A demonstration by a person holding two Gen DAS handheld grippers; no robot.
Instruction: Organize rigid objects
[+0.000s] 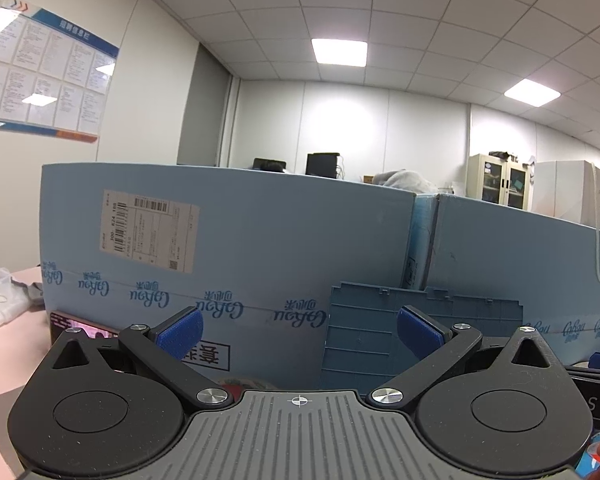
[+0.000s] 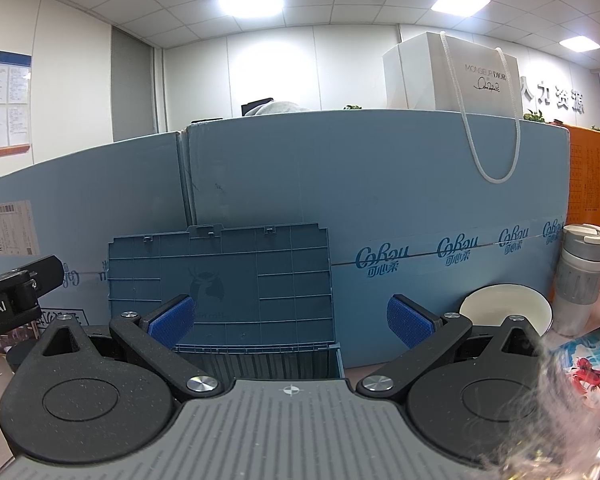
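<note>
Right gripper (image 2: 290,320): released, empty, lower centre of frame. Storage box (image 2: 220,280): dead ahead, lid upright against blue cartons (image 2: 380,184), long axis crosswise. Left gripper (image 1: 298,332): released, empty; box right of centre, so the right one judged nearer. Bowl (image 2: 506,310), tumbler (image 2: 582,280): far right.

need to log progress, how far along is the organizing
Early. Done: the blue bin's lid stands open against the cardboard boxes. In hand: nothing; left gripper and right gripper are both open and empty. Left: the white bowl and grey tumbler sit outside the bin.
</note>
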